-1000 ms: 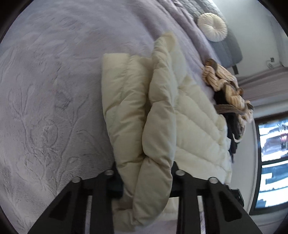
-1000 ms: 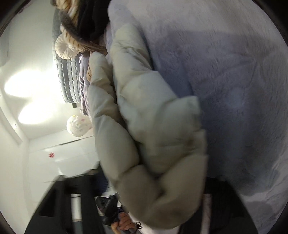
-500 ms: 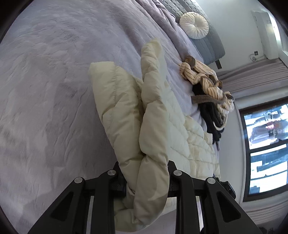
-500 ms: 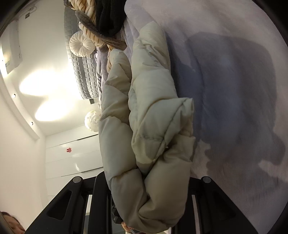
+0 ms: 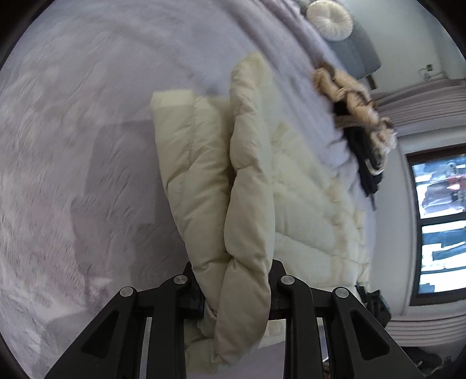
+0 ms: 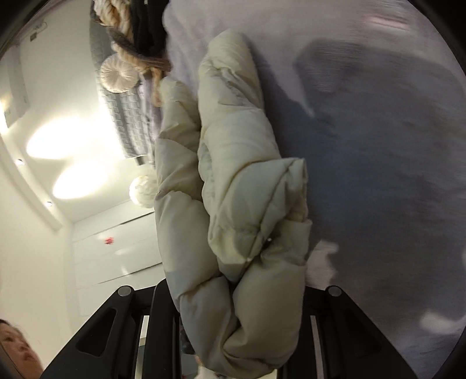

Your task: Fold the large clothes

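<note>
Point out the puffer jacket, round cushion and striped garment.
puffer jacket (image 5: 250, 180), left wrist view, raised quilted fold.
round cushion (image 5: 329, 18), left wrist view, tufted centre.
striped garment (image 5: 349, 93), left wrist view, bunched middle.

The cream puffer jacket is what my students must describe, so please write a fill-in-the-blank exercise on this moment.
1. Both tongs, left tongs and right tongs, are shut on the cream puffer ____.
2. The puffer jacket is held over a lilac ____.
3. Near the headboard lies a round white ____.
4. Beyond the jacket, on the bedspread, sits a pile of ____.

Missing words: jacket; bedspread; cushion; clothes
</note>
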`<move>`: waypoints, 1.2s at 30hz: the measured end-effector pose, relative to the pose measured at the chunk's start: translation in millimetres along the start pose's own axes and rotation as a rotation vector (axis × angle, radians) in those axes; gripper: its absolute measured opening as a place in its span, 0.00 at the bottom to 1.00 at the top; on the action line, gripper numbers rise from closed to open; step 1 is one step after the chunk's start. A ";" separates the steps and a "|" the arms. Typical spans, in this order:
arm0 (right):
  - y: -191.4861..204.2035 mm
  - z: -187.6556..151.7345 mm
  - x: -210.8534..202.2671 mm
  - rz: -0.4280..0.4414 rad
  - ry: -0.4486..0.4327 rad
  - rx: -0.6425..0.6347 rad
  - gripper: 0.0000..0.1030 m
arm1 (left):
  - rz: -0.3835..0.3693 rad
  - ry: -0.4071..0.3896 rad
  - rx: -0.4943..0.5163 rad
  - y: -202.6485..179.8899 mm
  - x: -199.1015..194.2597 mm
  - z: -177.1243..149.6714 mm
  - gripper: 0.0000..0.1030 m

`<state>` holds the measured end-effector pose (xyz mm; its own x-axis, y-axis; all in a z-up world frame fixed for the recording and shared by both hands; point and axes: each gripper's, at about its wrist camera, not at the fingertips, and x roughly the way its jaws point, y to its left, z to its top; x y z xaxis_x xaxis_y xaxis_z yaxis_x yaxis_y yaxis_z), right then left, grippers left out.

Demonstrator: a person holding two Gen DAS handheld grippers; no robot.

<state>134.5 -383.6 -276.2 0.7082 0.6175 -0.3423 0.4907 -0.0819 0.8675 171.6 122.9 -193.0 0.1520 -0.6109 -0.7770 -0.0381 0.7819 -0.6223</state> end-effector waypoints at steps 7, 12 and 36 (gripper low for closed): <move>0.8 17.5 13.2 -0.124 -0.004 0.000 0.32 | 0.087 0.033 0.023 -4.2 7.4 -5.0 0.32; 22.3 25.3 18.2 -0.221 -0.005 -0.012 0.44 | 0.211 0.028 0.049 -14.4 -3.4 -7.0 0.48; 104.0 -41.2 -15.5 -0.588 -0.033 -0.300 0.84 | 0.299 -0.039 0.078 -20.4 -41.4 0.4 1.00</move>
<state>153.6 -369.5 -165.8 0.3831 0.4683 -0.7962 0.6411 0.4857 0.5942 166.5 132.3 -148.1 0.1835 -0.3485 -0.9192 -0.0113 0.9342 -0.3564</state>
